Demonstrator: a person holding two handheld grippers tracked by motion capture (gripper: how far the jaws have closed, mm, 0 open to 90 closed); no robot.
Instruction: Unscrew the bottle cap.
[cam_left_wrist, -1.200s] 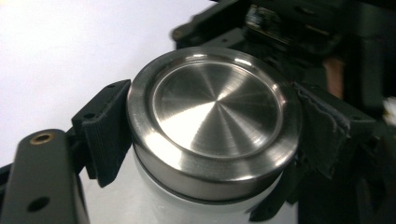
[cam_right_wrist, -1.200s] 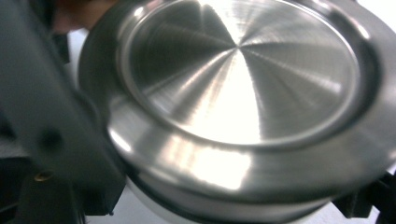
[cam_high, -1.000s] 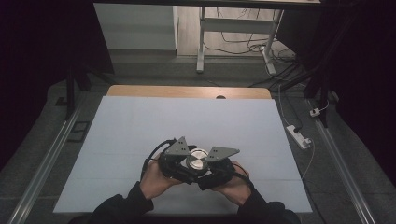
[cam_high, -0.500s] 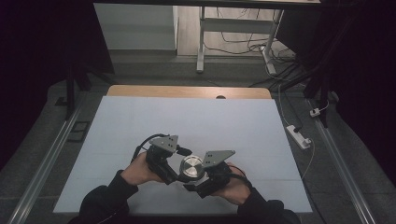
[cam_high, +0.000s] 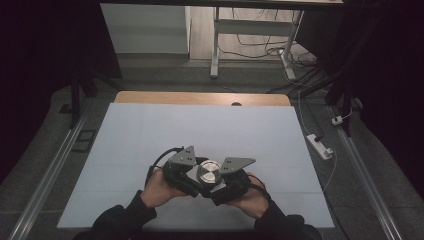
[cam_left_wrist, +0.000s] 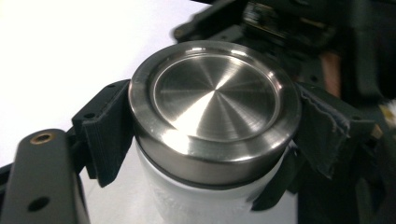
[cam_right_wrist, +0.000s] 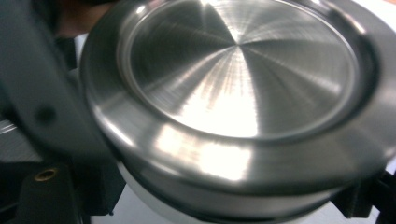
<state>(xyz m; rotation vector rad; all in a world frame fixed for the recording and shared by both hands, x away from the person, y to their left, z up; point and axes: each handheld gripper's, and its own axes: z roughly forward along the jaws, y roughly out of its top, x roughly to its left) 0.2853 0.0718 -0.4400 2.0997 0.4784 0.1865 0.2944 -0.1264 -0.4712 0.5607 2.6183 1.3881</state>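
Left tongs (cam_left_wrist: 205, 154): having just been closing, now clamping the steel lid (cam_left_wrist: 215, 109) (bottle (cam_left_wrist: 196, 205) white).
Right tongs (cam_high: 220, 184): gripping the bottle below.

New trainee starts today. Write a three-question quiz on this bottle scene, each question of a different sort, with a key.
1. True or false: the steel lid sits on the white bottle.
2. Which gripper's pads press the lid's rim in the left gripper view? A) left gripper B) right gripper C) neither
3. What does the bottle stand on?

Key
1. True: the lid caps the bottle.
2. A: the left gripper's black pads clamp the lid on both sides, having just closed on it. The right gripper grips lower down.
3. The white table, near its front edge.
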